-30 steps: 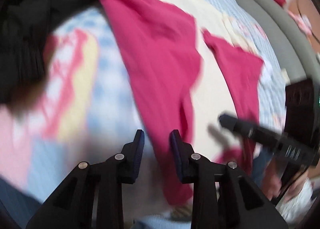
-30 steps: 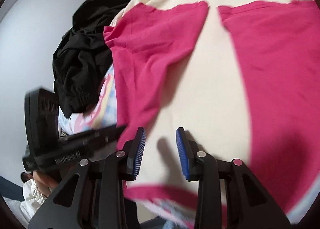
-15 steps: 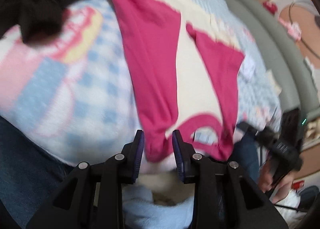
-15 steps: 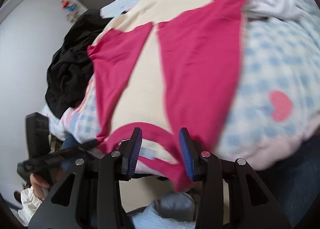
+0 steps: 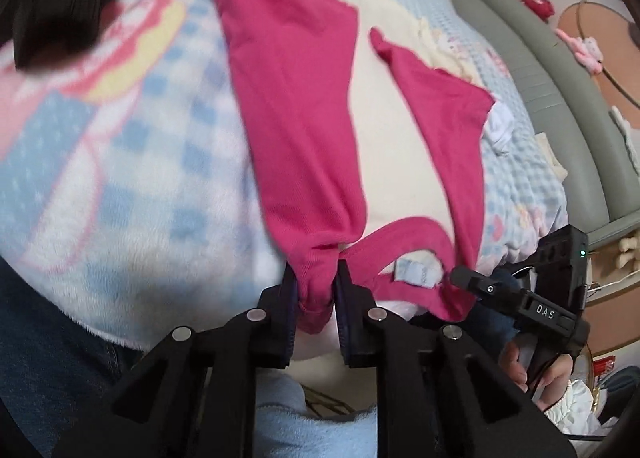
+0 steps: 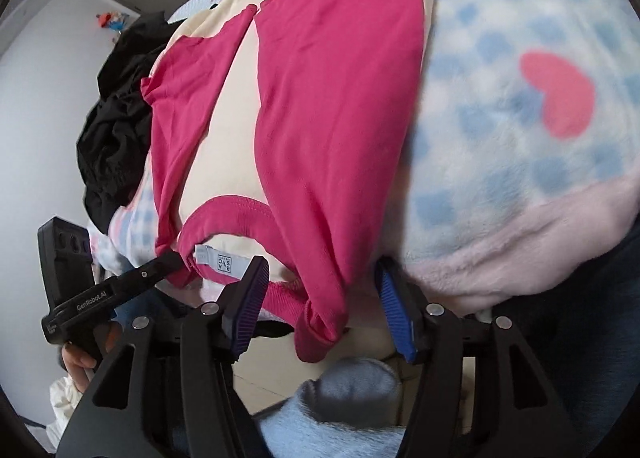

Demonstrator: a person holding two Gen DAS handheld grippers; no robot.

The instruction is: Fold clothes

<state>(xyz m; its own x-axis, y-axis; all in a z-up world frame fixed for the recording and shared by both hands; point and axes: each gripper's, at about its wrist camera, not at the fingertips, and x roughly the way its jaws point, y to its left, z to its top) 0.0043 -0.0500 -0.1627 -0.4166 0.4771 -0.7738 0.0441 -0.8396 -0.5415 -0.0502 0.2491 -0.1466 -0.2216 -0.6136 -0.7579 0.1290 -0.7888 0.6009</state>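
Two tools at the pink-and-cream shirt point(image 5: 304, 106) collar end, on the bed point(image 5: 120, 162).
Left tool point(image 5: 316, 282) closing on one shoulder; right tool point(image 6: 320, 298) opening, fabric loose between its jaws, likely needing to clamp before the fold.

Black hand-held gripper point(image 6: 320, 298), blue ribbed pads point(image 6: 394, 308)

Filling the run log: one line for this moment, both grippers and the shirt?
left gripper: closing on pink shirt shoulder | right gripper: opening, other shoulder between jaws, pads clear | shirt: flat on blanket, collar at near edge
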